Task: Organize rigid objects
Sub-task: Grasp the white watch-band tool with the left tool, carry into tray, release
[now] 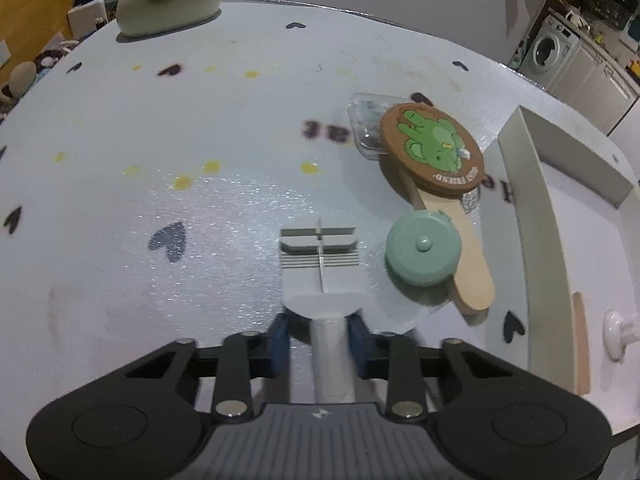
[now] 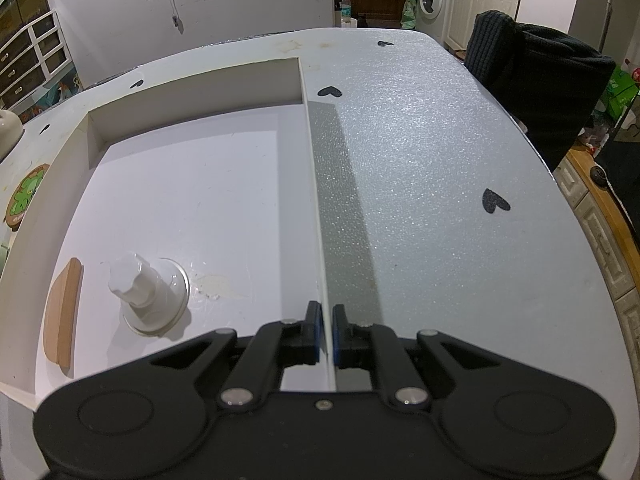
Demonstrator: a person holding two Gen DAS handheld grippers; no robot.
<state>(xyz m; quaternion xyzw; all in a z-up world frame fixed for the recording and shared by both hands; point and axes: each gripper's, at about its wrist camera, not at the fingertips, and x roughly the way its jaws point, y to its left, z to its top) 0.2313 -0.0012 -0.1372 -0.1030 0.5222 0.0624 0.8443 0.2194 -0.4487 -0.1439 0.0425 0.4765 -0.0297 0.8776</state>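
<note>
The left gripper (image 1: 319,334) clamps the handle of a grey tool (image 1: 319,256) above the table (image 1: 200,120). Just right lie a green disc (image 1: 423,251), a wooden stick (image 1: 460,240) and a frog coaster (image 1: 432,146). The right gripper (image 2: 327,334) pinches the white tray (image 2: 320,200) wall; inside sit a white knob (image 2: 142,280) and a wooden piece (image 2: 62,316).

A grainy, faintly glittering foam-like sheet covers the worktop (image 2: 440,200). The tray (image 2: 316,208) looks like smooth matt white card. A bare wooden stick (image 1: 460,248) underlies a matt green plastic disc (image 1: 422,251). A glossy white plastic knob (image 2: 136,280) sits inside the tray.
</note>
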